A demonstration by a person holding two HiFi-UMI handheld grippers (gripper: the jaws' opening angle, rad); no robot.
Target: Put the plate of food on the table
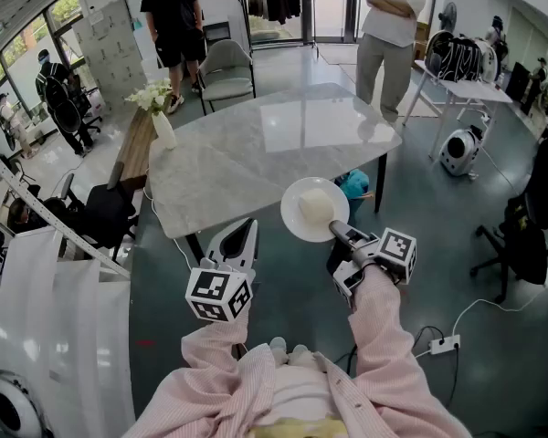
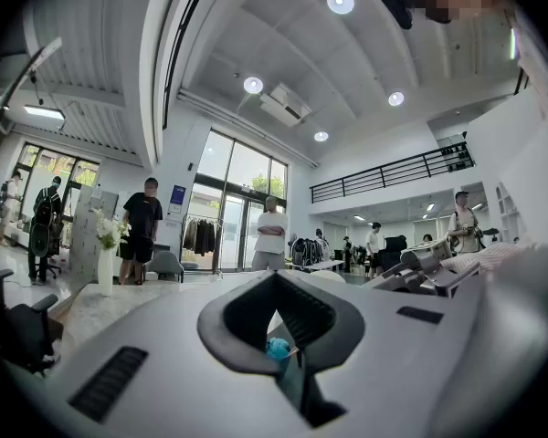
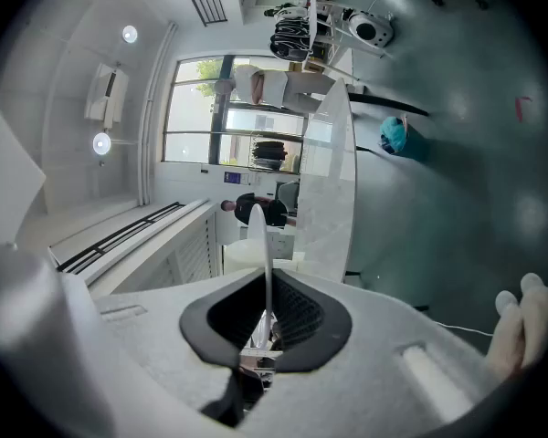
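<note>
A round white plate (image 1: 303,217) carrying a pale lump of food (image 1: 317,206) hangs in the air at the near edge of the grey marble table (image 1: 256,158). My right gripper (image 1: 340,233) is shut on the plate's near rim. In the right gripper view the plate (image 3: 265,245) stands edge-on between the pads, with the food (image 3: 240,254) on its left side. My left gripper (image 1: 240,242) hovers left of the plate, in front of the table, shut and holding nothing. The left gripper view shows that gripper (image 2: 279,322) with only the room beyond it.
A vase of white flowers (image 1: 161,117) stands at the table's left end. A grey chair (image 1: 226,71) and two standing people (image 1: 175,21) (image 1: 391,26) are beyond it. A blue object (image 1: 354,185) lies under the table. Office chairs (image 1: 100,213) (image 1: 521,235) flank it; a power strip (image 1: 443,345) lies on the floor.
</note>
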